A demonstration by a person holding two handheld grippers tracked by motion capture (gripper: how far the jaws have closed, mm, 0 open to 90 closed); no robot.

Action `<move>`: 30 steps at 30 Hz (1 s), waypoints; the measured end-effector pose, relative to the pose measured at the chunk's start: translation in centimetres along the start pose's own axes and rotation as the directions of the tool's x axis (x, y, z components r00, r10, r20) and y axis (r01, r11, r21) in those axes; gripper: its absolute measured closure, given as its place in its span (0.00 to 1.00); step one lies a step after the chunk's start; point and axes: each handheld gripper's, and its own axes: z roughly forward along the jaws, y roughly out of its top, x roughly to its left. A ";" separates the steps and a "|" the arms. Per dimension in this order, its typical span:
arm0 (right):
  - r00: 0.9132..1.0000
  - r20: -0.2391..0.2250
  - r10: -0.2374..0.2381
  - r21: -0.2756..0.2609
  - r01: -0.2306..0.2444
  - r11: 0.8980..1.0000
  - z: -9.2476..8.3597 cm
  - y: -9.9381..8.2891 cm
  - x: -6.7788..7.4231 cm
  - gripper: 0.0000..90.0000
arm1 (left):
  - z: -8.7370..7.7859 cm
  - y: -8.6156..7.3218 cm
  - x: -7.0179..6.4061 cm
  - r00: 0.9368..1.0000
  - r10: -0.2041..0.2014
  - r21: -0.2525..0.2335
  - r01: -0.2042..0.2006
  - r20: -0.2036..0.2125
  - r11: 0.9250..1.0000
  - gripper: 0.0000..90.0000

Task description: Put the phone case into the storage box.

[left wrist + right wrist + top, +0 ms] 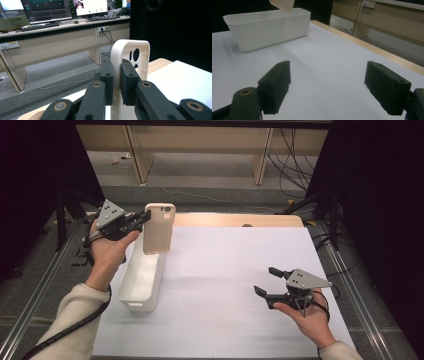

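A cream phone case (159,228) hangs upright above the far end of a white rectangular bin (141,280), its camera cutout at the top. My left gripper (146,217) is shut on the case's left edge. In the left gripper view the two black pads (106,78) pinch the case (130,50) by its rim. My right gripper (267,281) stands open low over the white table sheet at the right, nothing between its jaws. In the right gripper view the bin (268,27) sits far left, the case's lower corner (283,5) above it.
A white sheet (225,290) covers the table, with a wooden strip (240,220) along the far edge. Metal rails run down both sides. Desks, cables and monitors stand beyond the table; dark curtains flank it.
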 end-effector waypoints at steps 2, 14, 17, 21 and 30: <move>1.000 0.000 -0.001 -0.001 0.001 1.000 0.0 0.0 0.0 0.25 | 0.1 0.0 0.1 1.000 0.000 0.000 0.000 -0.001 1.000 0.91; 1.000 0.000 0.000 0.000 0.000 1.000 0.0 0.0 0.0 0.25 | 0.2 0.0 0.5 1.000 0.010 -0.005 -0.010 -0.007 1.000 0.91; 1.000 -0.003 0.001 -0.003 -0.001 1.000 0.0 0.0 0.0 0.25 | 0.3 0.0 0.5 1.000 0.010 -0.005 -0.010 -0.008 1.000 0.91; 1.000 -0.001 0.000 -0.001 0.000 1.000 0.0 0.0 0.0 0.25 | 0.4 0.0 0.7 1.000 0.010 -0.006 -0.010 -0.012 1.000 0.91; 1.000 -0.002 -0.002 0.000 0.002 1.000 0.0 0.0 0.0 0.25 | 0.6 0.0 0.9 1.000 0.011 -0.006 -0.011 -0.013 1.000 0.91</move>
